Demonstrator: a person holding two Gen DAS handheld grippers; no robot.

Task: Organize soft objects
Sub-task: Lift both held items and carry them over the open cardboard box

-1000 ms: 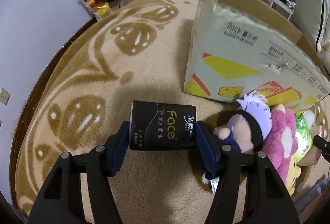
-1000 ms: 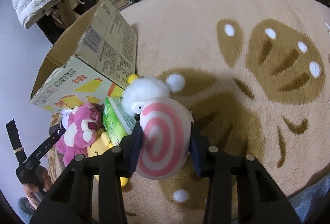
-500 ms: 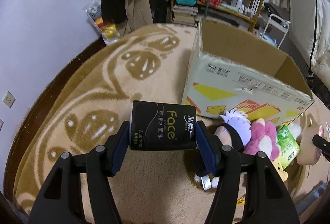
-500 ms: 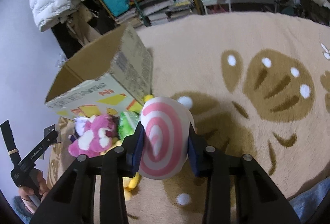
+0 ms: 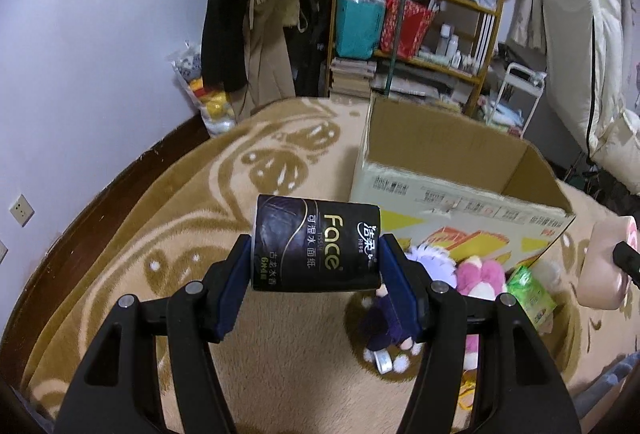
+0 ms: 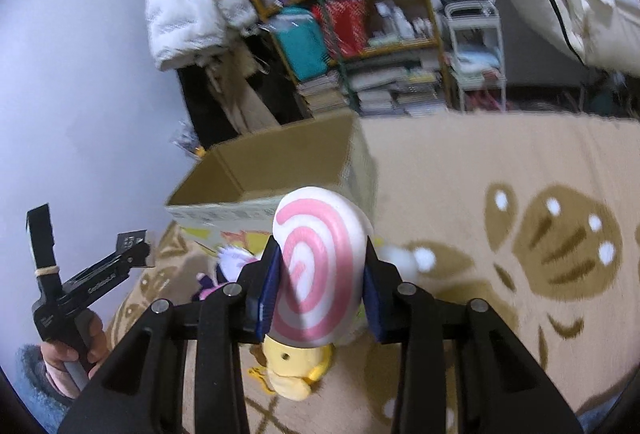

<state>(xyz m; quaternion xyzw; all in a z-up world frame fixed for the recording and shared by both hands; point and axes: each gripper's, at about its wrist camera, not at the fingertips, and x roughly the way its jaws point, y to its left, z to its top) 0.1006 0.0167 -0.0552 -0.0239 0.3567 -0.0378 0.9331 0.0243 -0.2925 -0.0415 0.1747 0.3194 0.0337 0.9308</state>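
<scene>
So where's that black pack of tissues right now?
The black tissue pack is clamped in the left gripper, held in the air above the rug, just left of the open cardboard box and the pile of plush toys.

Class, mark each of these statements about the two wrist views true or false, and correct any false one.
1. The left gripper holds a black tissue pack. True.
2. The right gripper is open and holds nothing. False: it is shut on a pink-and-white swirl plush.
3. The cardboard box stands open at the top. True.
4. The pink plush toy lies inside the box. False: it lies on the rug in front of the box.
5. A green packet lies beside the pink plush toy. True.
</scene>
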